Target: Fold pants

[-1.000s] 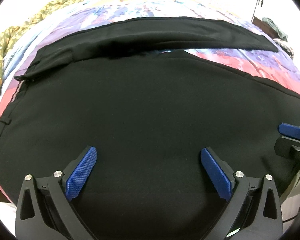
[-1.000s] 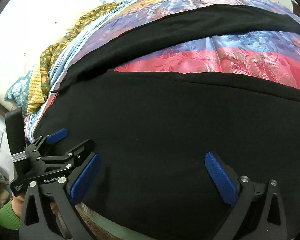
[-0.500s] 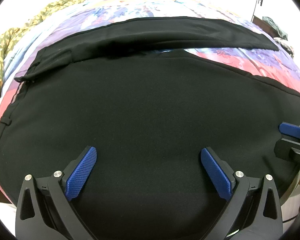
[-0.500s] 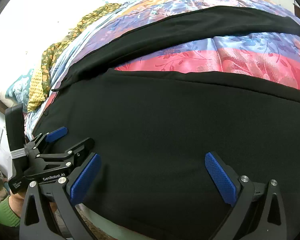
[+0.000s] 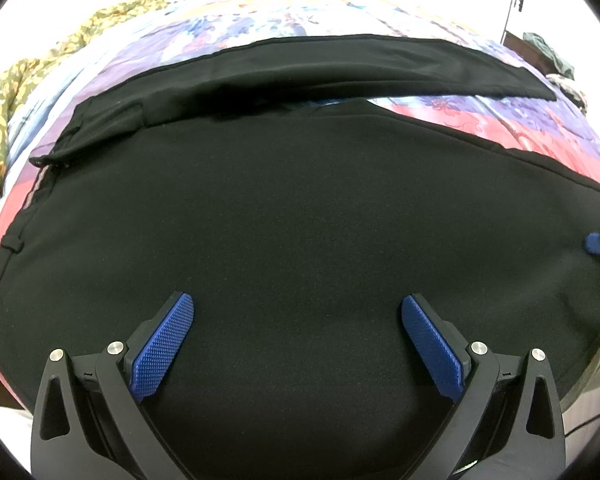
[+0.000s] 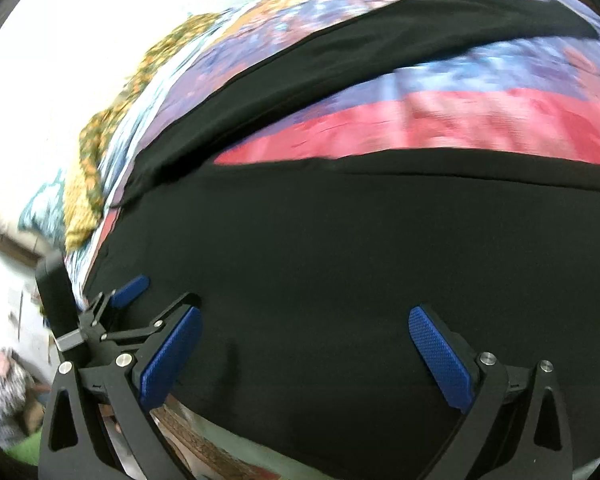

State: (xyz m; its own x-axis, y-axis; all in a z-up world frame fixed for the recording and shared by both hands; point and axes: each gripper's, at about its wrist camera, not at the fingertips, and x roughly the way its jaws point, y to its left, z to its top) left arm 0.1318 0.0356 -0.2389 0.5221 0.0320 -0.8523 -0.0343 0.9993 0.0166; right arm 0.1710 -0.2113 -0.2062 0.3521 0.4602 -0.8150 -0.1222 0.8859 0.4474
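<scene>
Black pants (image 5: 292, 208) lie spread on a bed, waistband at the left and the two legs splayed apart toward the right. The far leg (image 5: 340, 68) runs across the top; the near leg fills the view. My left gripper (image 5: 298, 312) is open and empty, just above the near leg close to the bed's front edge. My right gripper (image 6: 304, 328) is open and empty over the same leg (image 6: 360, 240), further right. The left gripper also shows at the left in the right wrist view (image 6: 156, 304). One blue fingertip of the right gripper (image 5: 598, 244) shows at the right edge.
The bed has a floral bedspread (image 5: 500, 120) in pink, purple and blue, visible between the legs (image 6: 440, 120). A yellow-green patterned cloth (image 5: 40, 72) lies along the bed's far left side. The bed's front edge (image 6: 220, 440) runs just under my right gripper.
My right gripper has shifted to the right along the near leg; its view is blurred by motion. My left gripper has stayed almost still. Both stay open.
</scene>
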